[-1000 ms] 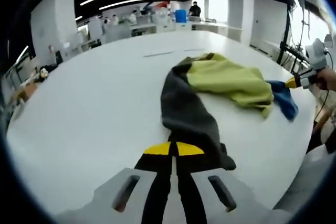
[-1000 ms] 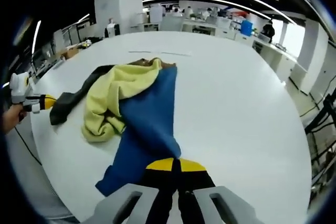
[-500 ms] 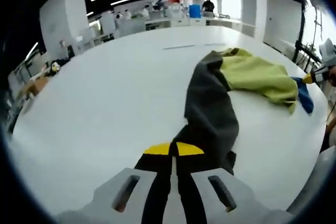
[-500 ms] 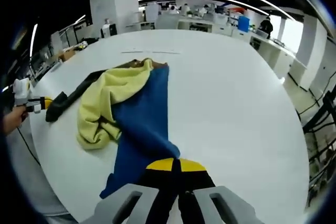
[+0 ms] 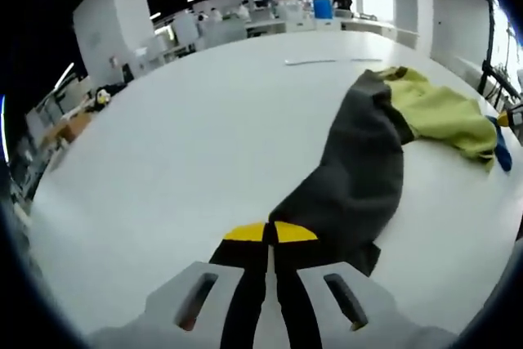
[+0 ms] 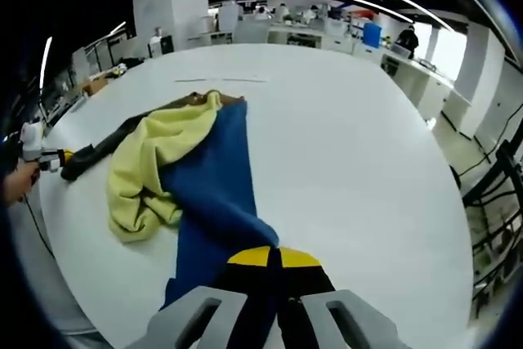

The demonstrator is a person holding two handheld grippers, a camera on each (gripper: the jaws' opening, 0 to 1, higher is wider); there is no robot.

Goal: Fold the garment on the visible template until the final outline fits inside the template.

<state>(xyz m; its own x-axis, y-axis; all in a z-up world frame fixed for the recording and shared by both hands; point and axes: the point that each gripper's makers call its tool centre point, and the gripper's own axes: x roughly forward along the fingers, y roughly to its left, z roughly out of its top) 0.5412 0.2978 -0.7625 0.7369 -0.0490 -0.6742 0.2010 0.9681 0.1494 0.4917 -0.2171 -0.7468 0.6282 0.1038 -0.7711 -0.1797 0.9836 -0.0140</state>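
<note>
Left gripper view: left gripper (image 5: 270, 234) at 6 o'clock, yellow-tipped jaws closed together, pinching the dark grey part of the garment (image 5: 359, 177). Grey panel running from jaw tips up toward 2 o'clock, spread flat-ish on the white table (image 5: 180, 145), wrinkled near the far end. Yellow-green section (image 5: 441, 112) bunched at 2 to 3 o'clock, touching the grey panel's far end. Small patch of blue fabric (image 5: 502, 153) at 3 o'clock, just past the yellow-green bunch, with a yellow tip of the other gripper beside it at the view edge. Thin line marks on table surface at 1 o'clock, beyond garment. Office background at 12 o'clock: white pillars, ceiling light strips, blue barrel, people far off.

Right gripper view: right gripper (image 6: 270, 257) at 6 o'clock, jaws closed, clamped on the blue panel's near end. Blue panel (image 6: 214, 194) stretching from jaw tips up toward 11 o'clock, lying on table (image 6: 351, 145). Yellow-green section (image 6: 151, 165) crumpled just left of the blue, touching it, at 9 to 10 o'clock. Dark grey strip (image 6: 106, 149) extending from the yellow-green bunch toward 9 o'clock, ending at the left gripper (image 6: 61, 155), held by a hand (image 6: 16, 181) at the view edge. Brownish collar edge at garment's far end, near 11 o'clock. Garment pulled out long between the two grippers, not folded. Template outline: cannot tell.
</note>
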